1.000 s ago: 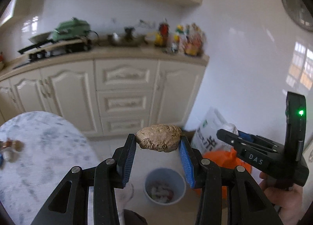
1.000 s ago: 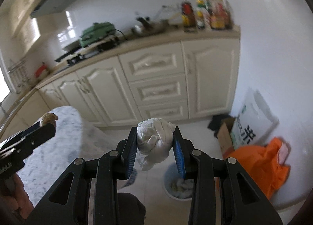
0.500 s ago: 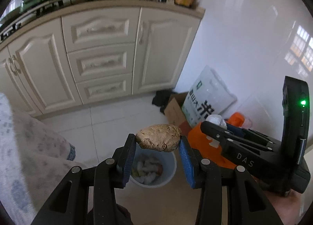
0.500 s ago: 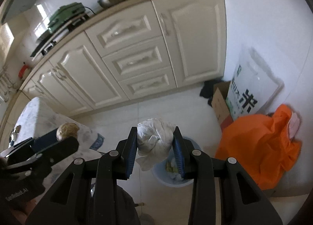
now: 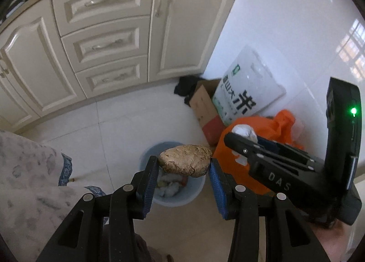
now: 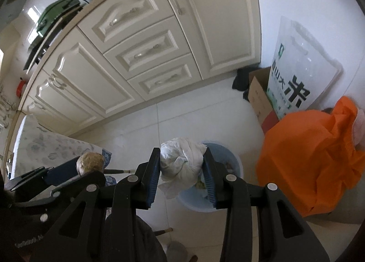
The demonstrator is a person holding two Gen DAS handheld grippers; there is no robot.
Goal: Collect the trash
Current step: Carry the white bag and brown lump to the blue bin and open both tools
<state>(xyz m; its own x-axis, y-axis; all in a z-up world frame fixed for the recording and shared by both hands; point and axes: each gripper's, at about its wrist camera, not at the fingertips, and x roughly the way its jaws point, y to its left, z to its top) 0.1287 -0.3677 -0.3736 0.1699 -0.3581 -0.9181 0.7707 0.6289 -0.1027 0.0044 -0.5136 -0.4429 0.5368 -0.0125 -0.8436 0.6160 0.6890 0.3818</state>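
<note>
Bin point(image 5: 196, 195) mostly hidden in the left wrist view: the lump point(image 5: 185, 162) and both fingers cover its middle, only the pale blue rim and some white scraps inside show. In the right wrist view the bin point(image 6: 230, 161) sits low centre, largely masked by the tissue point(image 6: 181, 162) and the right finger; contents hard to make out. Counter top cut off at the upper edge in both views. Cardboard box point(image 5: 205, 111) half behind the rice bag point(image 5: 248, 88); a dark item behind it is unreadable.

Left gripper point(image 5: 184, 167) points steeply down at the floor, over the bin. Its blue pads press both ends of the brown, rough lump, held crosswise at the tips, jaws partly apart.

Right gripper point(image 6: 181, 166) also tilted steeply down, above the bin's near left rim. Jaws partly apart and just been widening, yet the crumpled white tissue is between the pads and touches both; a tail hangs below.

Each gripper shows in the other's view: right gripper point(image 5: 230, 136) at right, left gripper point(image 6: 90, 166) at lower left. Orange bag point(image 6: 312, 161) right of the bin.
</note>
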